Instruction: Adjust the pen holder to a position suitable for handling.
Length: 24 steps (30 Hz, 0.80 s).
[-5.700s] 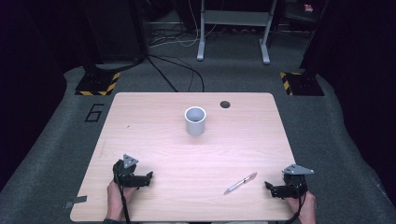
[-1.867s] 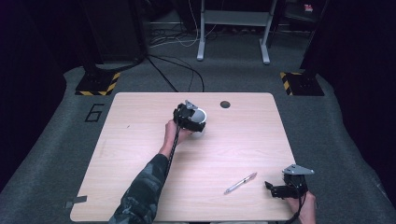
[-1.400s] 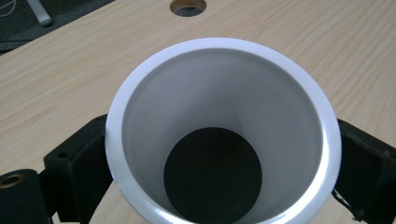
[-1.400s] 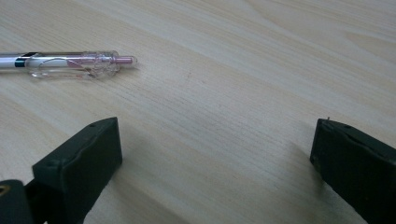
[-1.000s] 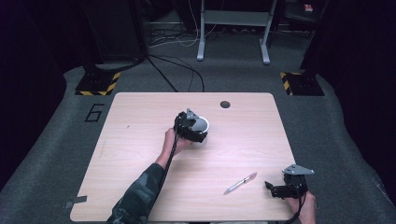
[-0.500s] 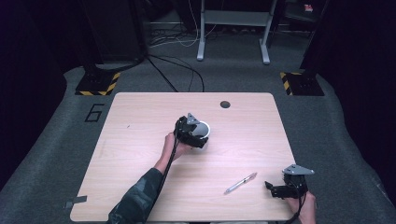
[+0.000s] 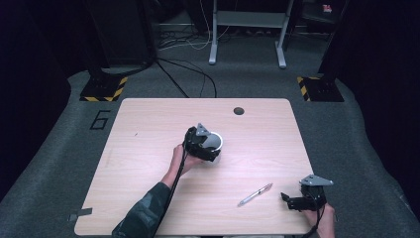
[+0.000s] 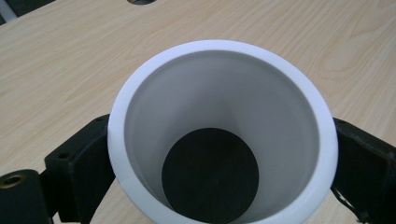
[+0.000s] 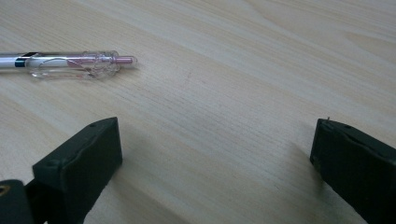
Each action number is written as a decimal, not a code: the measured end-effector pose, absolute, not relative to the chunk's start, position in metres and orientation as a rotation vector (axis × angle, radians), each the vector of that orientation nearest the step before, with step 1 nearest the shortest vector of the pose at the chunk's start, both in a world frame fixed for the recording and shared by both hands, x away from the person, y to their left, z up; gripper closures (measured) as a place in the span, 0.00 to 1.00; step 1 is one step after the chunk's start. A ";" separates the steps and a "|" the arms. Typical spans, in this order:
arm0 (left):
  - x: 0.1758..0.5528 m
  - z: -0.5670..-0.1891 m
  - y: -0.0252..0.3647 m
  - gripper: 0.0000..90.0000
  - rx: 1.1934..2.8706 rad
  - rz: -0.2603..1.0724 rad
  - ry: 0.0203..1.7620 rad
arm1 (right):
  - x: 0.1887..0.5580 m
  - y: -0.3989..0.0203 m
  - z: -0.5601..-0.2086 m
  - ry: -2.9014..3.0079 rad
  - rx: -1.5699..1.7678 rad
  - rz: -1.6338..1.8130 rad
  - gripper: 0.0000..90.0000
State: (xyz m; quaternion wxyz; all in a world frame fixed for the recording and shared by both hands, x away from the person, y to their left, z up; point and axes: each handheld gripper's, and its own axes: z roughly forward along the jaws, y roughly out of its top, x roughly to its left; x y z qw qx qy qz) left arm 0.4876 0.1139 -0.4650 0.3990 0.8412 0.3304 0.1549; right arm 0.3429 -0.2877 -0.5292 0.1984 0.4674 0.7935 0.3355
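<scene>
Near the middle of the wooden table (image 7: 148,148), the left gripper (image 7: 202,144) clasps a white cup (image 8: 223,135), jaws pressing its outer wall on both sides. The smooth cup could slip or tip if squeezed unevenly. The right gripper (image 7: 297,201) rests with jaws spread wide, beside a pen (image 9: 70,63)

Clear pen (image 7: 254,194) on wooden table (image 7: 148,124), round hole (image 7: 238,110) near far edge

"6" on the floor mat (image 7: 100,119)
</scene>
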 end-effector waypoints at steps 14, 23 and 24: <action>0.460 -0.439 0.145 0.00 2.064 0.417 0.821 | 0.343 -0.288 -0.529 2.216 1.306 0.941 0.02; 0.431 -0.447 0.180 0.00 2.072 0.459 0.867 | 0.343 -0.288 -0.529 2.220 1.305 0.938 0.02; 0.428 -0.449 0.182 0.00 2.066 0.468 0.875 | 0.343 -0.288 -0.529 2.218 1.307 0.939 0.02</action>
